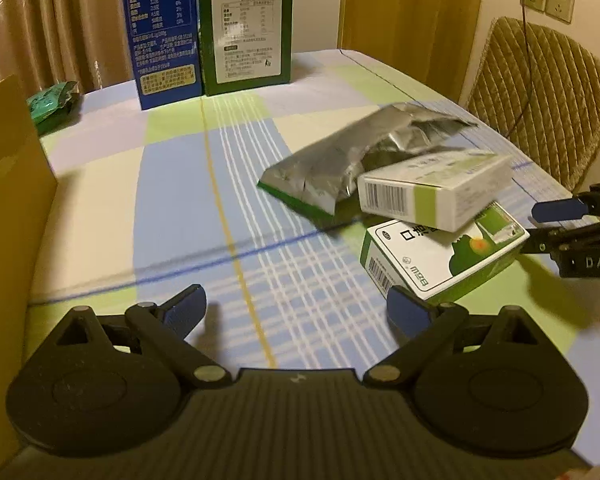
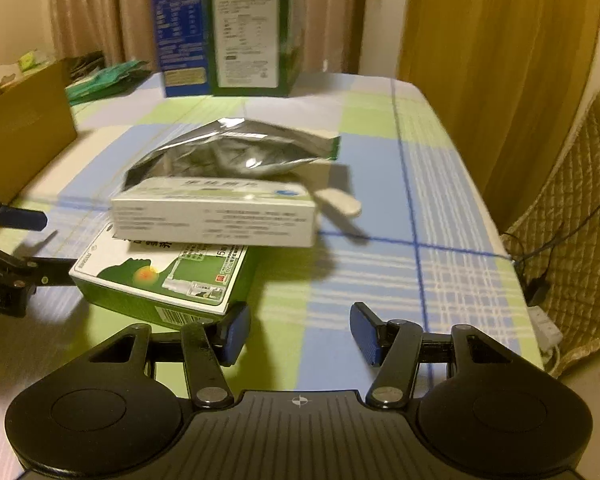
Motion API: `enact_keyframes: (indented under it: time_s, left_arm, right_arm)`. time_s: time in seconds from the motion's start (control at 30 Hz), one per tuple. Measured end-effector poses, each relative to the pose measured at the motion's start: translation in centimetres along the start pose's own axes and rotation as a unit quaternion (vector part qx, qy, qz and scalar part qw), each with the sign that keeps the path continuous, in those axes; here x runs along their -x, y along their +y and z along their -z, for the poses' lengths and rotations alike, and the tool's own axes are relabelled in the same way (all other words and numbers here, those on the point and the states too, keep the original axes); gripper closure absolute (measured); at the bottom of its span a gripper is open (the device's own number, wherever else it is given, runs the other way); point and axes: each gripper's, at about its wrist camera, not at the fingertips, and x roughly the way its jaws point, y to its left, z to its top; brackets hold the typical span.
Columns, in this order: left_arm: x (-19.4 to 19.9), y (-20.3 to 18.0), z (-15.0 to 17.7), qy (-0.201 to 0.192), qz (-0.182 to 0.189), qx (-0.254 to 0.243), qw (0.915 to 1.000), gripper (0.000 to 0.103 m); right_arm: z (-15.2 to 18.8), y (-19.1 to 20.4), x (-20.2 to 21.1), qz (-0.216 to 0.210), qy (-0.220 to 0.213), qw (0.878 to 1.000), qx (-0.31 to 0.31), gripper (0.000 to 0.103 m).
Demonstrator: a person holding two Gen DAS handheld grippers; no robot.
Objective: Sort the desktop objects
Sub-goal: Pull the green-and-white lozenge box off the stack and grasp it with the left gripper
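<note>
So my left tool point(image 1: 296, 312) is spread wide over bare bench point(image 1: 180, 208), gripping nothing. Right tool point(image 2: 298, 332) sits partly open, also gripping nothing. White box point(image 2: 214, 216) lies tilted across the green box point(image 2: 156, 280), foil bag point(image 2: 232, 156) just behind, mid-bench.

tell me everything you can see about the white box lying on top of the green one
The white box is a slim rectangular carton, cardboard by its look, white with a pale green stripe and a barcode on one end. Small print covers its long side; it is too blurred to read. It looks closed. It lies tilted across the green and white box, overhanging it, with the silver foil bag directly behind; contact there is unclear. No gripper touches it.
</note>
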Motion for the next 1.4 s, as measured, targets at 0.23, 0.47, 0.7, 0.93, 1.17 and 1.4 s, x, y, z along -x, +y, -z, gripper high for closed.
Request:
enact_keyframes:
  time_s: [0.23,0.47,0.7,0.93,1.17,1.4]
  left_arm:
    - [4.1,-0.3,3.0,0.021,-0.004,-0.005,0.9998,0.008]
    - [8.4,-0.3,4.5,0.013,0.017,-0.046,0.9987,0.008]
    - [7.3,-3.1,2.4,-0.015,0.1,-0.145,0.9842,0.007]
    - [3.1,-5.5,1.0,0.027,0.135,-0.184,0.9732,0.023]
    - [3.8,-5.4,1.7,0.044,0.122,-0.163,0.9781,0.046]
    - [6.1,-0.9,3.7,0.045,0.015,-0.023,0.9986,0.052]
  right_arm:
    - [1.5,2.4,2.1,-0.022,0.006,0.999,0.025,0.049]
    - [2.2,2.7,3.6,-0.025,-0.002,1.0,0.004,0.049]
    - [2.0,2.1,3.1,-0.019,-0.009,1.0,-0.016,0.025]
    - [1.6,1.4,2.3,-0.001,-0.007,1.0,-0.02,0.017]
    - [1.1,0.8,2.1,-0.006,-0.014,0.999,-0.032,0.015]
    - [0.5,1.3,1.8,-0.022,-0.031,0.999,-0.023,0.014]
